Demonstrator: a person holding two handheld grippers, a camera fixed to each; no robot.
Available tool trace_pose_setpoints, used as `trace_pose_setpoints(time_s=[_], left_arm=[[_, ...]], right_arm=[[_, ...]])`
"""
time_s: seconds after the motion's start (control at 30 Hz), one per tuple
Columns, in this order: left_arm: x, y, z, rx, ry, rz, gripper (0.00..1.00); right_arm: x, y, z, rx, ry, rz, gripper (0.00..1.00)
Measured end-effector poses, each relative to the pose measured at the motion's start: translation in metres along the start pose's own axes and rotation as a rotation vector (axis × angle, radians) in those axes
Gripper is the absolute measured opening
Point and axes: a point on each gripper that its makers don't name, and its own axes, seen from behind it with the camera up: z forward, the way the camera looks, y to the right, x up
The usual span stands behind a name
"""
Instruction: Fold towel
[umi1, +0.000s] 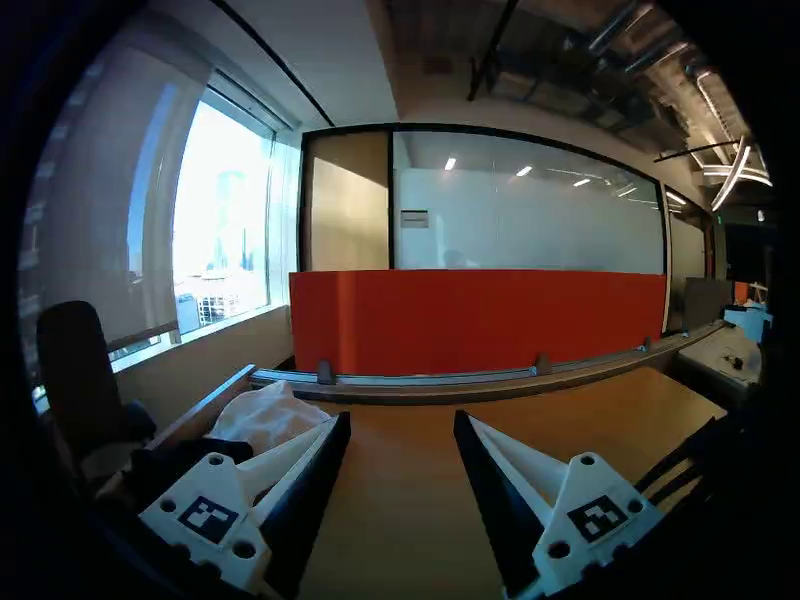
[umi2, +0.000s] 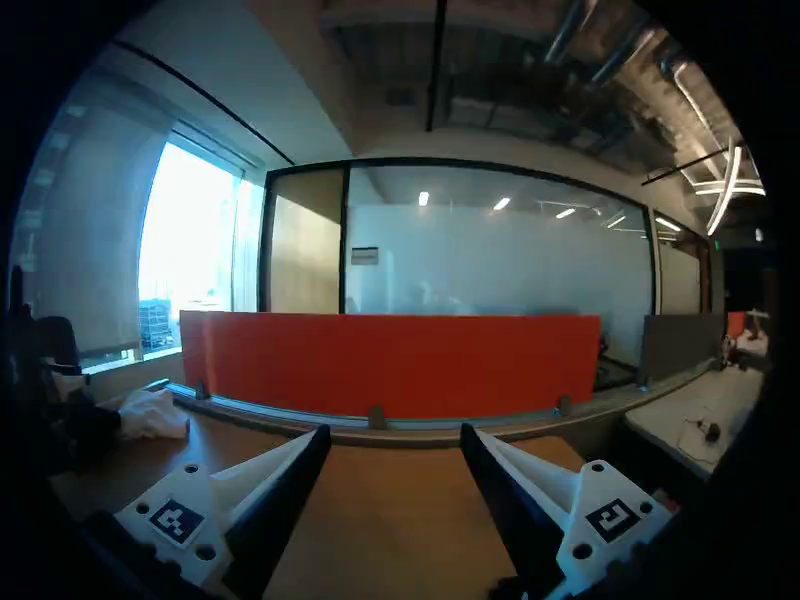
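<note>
At the far left of the left gripper view, a dark office chair (umi1: 75, 380) stands beneath a bright window (umi1: 220, 240). The white towel (umi1: 265, 415) lies crumpled in a heap at the left edge of the wooden desk (umi1: 400, 510). The left gripper (umi1: 400, 418) hovers over the bare desktop with its fingers spread wide and nothing between them. Its left finger overlaps the towel's lower edge, though whether they touch cannot be told. An orange partition (umi1: 480, 320) runs across the back of the desk, with a frosted glass wall (umi1: 520, 215) behind it. In the right gripper view, the towel (umi2: 150, 412) sits far to the left, well apart from the right gripper (umi2: 395, 430), whose fingers are likewise parted and empty above the desk. A neighbouring white desk (umi2: 700, 410) lies to the right.
</note>
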Motion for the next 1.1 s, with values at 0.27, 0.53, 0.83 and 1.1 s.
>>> trace_pose_setpoints(time_s=[0.27, 0.53, 0.83, 1.1], left_arm=[[-0.007, -0.002, 0.003, -0.001, 0.005, -0.01, 0.76], [-0.017, -0.006, 0.001, -0.001, 0.031, 0.011, 0.76], [-0.044, -0.015, 0.001, -0.001, 0.068, 0.015, 0.76], [-0.083, -0.022, 0.0, 0.011, 0.082, 0.006, 0.76]], right_arm=[[0.004, -0.016, 0.003, 0.008, -0.004, 0.017, 1.0], [0.006, -0.033, 0.003, 0.035, -0.032, 0.012, 1.0], [0.015, -0.049, 0.004, 0.042, -0.022, 0.012, 1.0], [0.0, -0.061, 0.002, 0.035, -0.024, 0.01, 1.0]])
